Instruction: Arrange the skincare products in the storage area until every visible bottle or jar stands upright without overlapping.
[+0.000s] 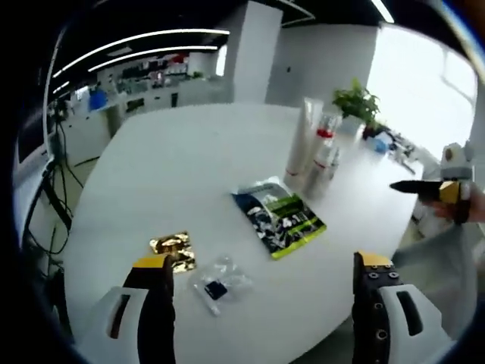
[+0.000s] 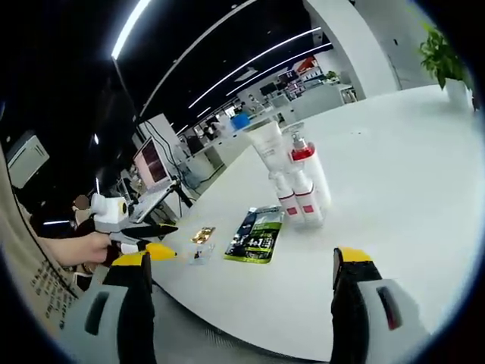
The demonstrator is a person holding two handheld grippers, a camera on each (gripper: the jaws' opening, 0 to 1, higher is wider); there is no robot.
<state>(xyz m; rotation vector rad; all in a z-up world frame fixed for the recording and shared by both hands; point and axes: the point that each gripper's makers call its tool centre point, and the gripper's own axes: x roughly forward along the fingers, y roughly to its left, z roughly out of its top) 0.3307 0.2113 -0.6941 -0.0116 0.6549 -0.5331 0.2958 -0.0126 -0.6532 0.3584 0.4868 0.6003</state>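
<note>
So here's the setup: a big white round counter [image 1: 189, 174] with a small cluster of skincare stuff standing upright toward its far side. In the left gripper view the cluster is a tall white tube [image 1: 301, 140] standing on its cap, a clear bottle with a red band [image 1: 326, 129] right beside it, and a slim silvery bottle [image 1: 317, 176] in front, all packed close together and touching or nearly so. From the right gripper view the same group reads as the white tube [image 2: 268, 144], a red-capped pump bottle [image 2: 303, 155] and two small white bottles with red labels [image 2: 298, 201] at the front.

Lying flat nearer the counter edge: a dark sachet with green print [image 1: 279, 216], a crinkly gold foil packet [image 1: 173, 252], and a small clear packet with a dark blob inside [image 1: 218, 284]. None of those overlap, they sit a bit apart from each other.

The left gripper [image 1: 261, 265] has its jaws spread wide with nothing between them, hovering over the near edge by the packets. The right gripper [image 2: 242, 262] is the same deal, jaws wide apart and empty, well short of the bottles. The other gripper pokes into each view from the side, held by a hand [image 2: 79, 249]. There's a potted plant [image 1: 356, 102] past the bottles.
</note>
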